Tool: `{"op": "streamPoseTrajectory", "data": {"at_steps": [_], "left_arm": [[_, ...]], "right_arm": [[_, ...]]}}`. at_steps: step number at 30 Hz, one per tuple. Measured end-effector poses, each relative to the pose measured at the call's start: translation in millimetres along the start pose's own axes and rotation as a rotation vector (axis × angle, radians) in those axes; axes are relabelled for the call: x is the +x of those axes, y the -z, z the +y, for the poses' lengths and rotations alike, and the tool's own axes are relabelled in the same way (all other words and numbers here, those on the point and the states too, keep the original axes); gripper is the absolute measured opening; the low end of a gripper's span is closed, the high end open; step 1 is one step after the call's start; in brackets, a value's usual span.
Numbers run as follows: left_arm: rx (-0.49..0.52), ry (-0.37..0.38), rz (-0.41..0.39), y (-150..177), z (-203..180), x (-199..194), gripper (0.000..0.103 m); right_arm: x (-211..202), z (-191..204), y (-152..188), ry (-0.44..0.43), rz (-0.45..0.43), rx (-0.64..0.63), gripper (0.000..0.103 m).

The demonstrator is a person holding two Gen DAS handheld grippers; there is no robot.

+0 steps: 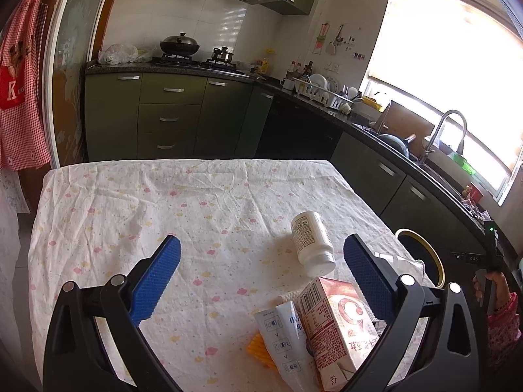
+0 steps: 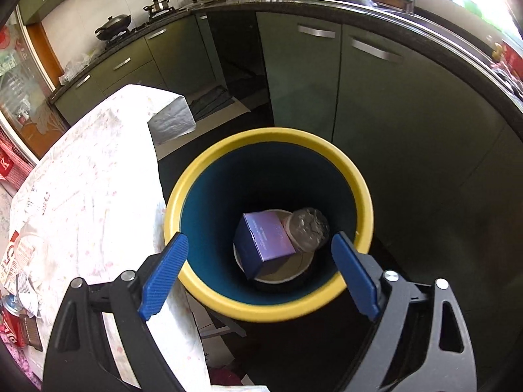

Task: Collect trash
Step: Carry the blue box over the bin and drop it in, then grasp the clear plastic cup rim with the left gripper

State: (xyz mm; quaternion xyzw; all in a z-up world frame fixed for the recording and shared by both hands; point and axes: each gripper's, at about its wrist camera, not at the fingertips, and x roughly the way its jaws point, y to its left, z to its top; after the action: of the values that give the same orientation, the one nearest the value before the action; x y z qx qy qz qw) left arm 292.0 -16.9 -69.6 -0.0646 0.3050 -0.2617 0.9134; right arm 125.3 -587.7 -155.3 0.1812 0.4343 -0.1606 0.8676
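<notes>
My right gripper (image 2: 260,254) hangs open over a yellow-rimmed bin (image 2: 196,176) beside the table, nothing between its blue pads. Inside the bin lie a purple box (image 2: 266,240) and a crushed clear bottle (image 2: 309,227) on a white disc. My left gripper (image 1: 261,261) is open above the clothed table (image 1: 147,202). A white pill bottle (image 1: 312,241) lies on its side between its fingers, untouched. Nearer the camera are a pink drink carton (image 1: 336,330), a white tube (image 1: 287,336) and something yellow (image 1: 258,349). The bin's rim (image 1: 421,254) shows past the right finger.
Dark green kitchen cabinets (image 2: 392,104) and a black counter curve behind the bin. A red can (image 2: 11,326) and crumpled paper (image 2: 27,290) lie at the table's near left in the right wrist view. A person's hand and patterned sleeve (image 1: 500,310) show at the right edge.
</notes>
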Motion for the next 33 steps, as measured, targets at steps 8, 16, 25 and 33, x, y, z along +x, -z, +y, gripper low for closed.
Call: {"op": "streamPoseTrajectory", "data": {"at_steps": [8, 16, 25, 33], "left_arm": [[0.089, 0.004, 0.102, -19.1, -45.1, -16.5, 0.098], [0.282, 0.136, 0.262, -11.4, -149.2, -5.9, 0.098], [0.521, -0.057, 0.401, 45.8, -239.3, 61.9, 0.085], [0.502, -0.177, 0.488, 59.9, -240.7, 103.9, 0.054]], "right_arm": [[-12.4, -3.9, 20.5, -0.024, -0.011, 0.013, 0.085], [-17.6, -12.0, 29.7, -0.079, -0.027, 0.021, 0.085], [-27.5, -23.1, 38.5, -0.116, -0.044, 0.03, 0.085], [-24.6, -24.8, 43.9, -0.154, -0.04, 0.023, 0.085]]}}
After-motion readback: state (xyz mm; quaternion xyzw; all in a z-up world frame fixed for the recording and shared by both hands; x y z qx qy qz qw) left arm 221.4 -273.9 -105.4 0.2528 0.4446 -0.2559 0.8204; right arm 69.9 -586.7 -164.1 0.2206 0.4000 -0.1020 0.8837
